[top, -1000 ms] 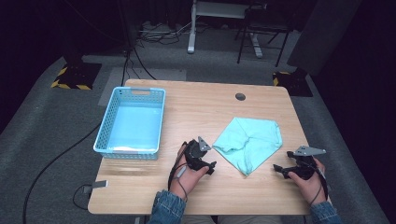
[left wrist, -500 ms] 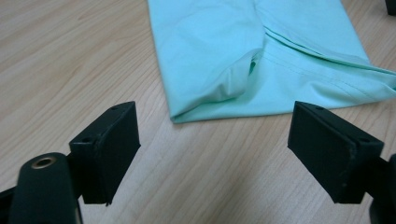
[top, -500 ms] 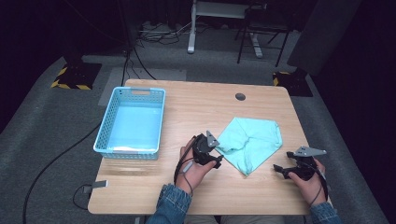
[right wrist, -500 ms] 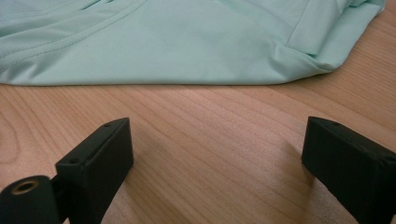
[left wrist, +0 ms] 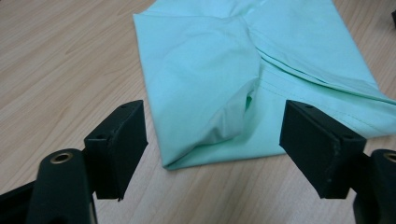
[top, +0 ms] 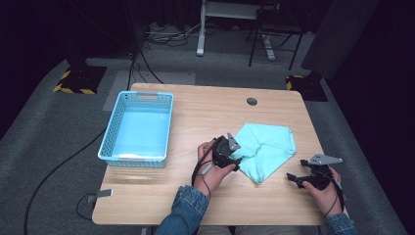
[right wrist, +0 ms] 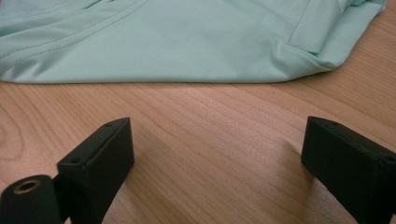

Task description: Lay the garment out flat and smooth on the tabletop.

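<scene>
A mint-green folded cloth (top: pixel 266 149) lies on the wooden table (top: pixel 195 112), right of centre. My left gripper (top: pixel 235 159) is at the cloth's left corner, open, jaws wide on either side of the folded corner of the cloth (left wrist: pixel 210 93). My right gripper (top: pixel 293 177) rests near the table's front right, open, a short way off the cloth's near edge (right wrist: pixel 187 46), with bare wood between its jaws.
A light-blue plastic basket (top: pixel 139 127) stands on the left half of the table. A small round grommet hole (top: pixel 251 101) sits near the far edge. Beyond the table are dark floor, cables and desk legs.
My left gripper has moved right and forward to the cloth's left corner. The right gripper has stayed in place.
</scene>
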